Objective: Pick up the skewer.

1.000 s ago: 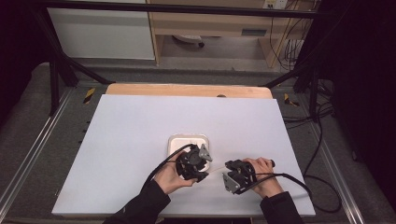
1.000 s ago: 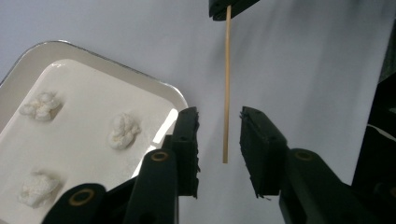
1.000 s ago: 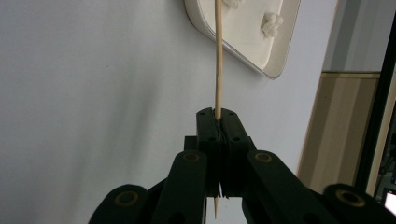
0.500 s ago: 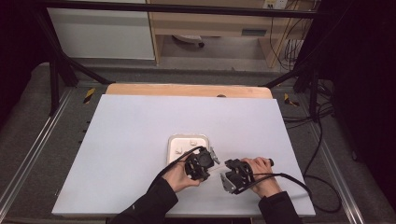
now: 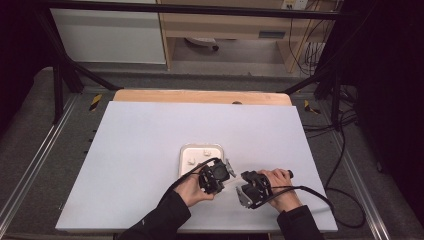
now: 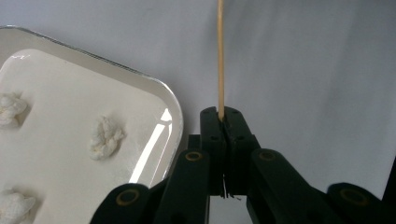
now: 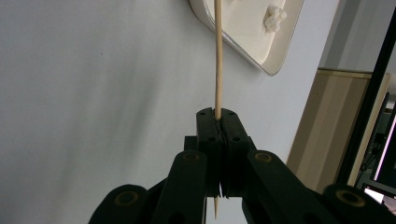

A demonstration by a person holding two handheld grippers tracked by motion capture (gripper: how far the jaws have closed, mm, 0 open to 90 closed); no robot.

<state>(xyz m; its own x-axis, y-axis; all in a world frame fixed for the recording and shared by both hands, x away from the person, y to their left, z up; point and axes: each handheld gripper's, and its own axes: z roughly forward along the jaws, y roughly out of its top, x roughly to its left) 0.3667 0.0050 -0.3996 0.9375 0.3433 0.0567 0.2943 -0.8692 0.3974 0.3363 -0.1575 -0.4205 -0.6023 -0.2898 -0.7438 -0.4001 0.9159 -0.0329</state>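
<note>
A thin wooden skewer (image 6: pixel 220 56) is clamped by the left gripper (image 6: pixel 226 122), whose jaws have just been closing; another wooden skewer (image 7: pixel 217 56) is pinched in the right gripper (image 7: pixel 218 120). Lower centre, a white tray (image 5: pixel 186 150) is set on the pale table (image 5: pixel 135 145), bordered by grey floor (image 5: pixel 30 150).

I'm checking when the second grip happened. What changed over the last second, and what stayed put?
The left gripper shifted a little to the right, toward the right gripper, and its jaws have just been closing; they now pinch a wooden skewer. The right gripper kept still, shut on its own skewer. The tray with its white lumps did not move.
</note>
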